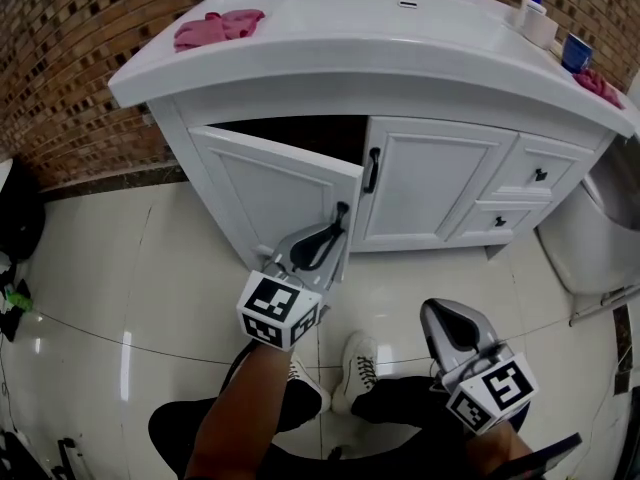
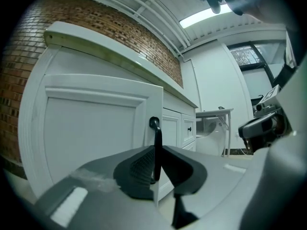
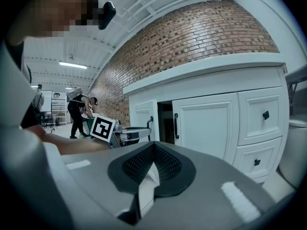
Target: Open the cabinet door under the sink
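Left gripper with marker cube clamps the open cabinet door's handle.

Behind the ajar left door, a dark opening gives passage; the shut right door blocks the rest.

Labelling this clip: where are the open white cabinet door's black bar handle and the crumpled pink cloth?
black bar handle of the open white cabinet door (image 2: 157, 137): left gripper view, upper shaft.
crumpled pink cloth (image 1: 215, 26): head view, its middle.
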